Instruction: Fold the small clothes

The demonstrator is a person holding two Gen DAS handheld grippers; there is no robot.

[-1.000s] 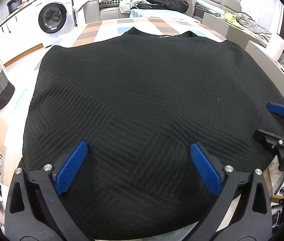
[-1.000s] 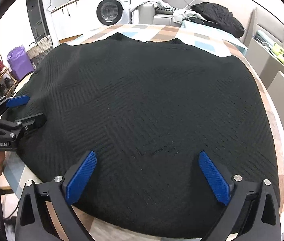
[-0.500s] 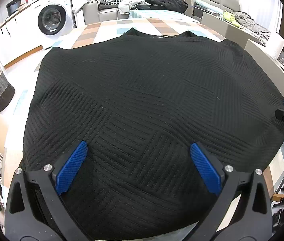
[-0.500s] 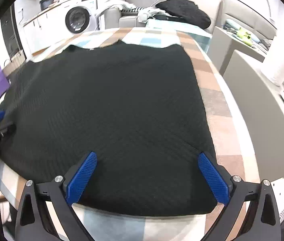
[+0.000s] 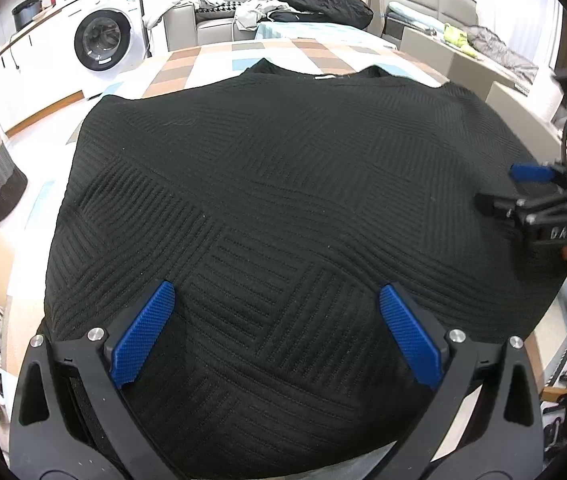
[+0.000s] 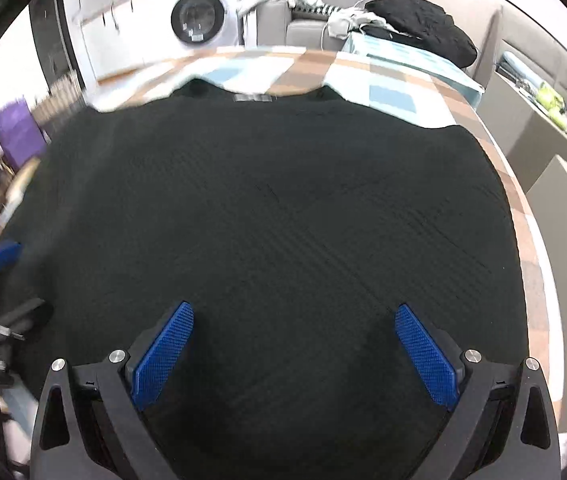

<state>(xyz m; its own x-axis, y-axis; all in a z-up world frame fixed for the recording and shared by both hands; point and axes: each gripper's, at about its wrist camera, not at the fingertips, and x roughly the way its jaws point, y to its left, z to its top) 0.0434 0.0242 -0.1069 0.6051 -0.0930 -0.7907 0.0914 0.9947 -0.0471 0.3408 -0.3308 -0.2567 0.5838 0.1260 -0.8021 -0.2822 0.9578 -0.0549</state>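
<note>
Two hand-held grippers, left hand-held gripper (image 5: 275,334) and right hand-held gripper (image 6: 293,354), hang wide and empty over the near hem of the black sweater (image 5: 283,200), spread flat across the desk (image 5: 219,60); we judge folding unstarted, so next we pinch a side edge

One black sweater (image 5: 283,208), two grippers, one washing machine (image 5: 103,40).

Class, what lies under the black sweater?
The sweater lies flat on a checked tablecloth, seen past the collar and along the right edge. Whatever lies beneath its middle is covered.
</note>
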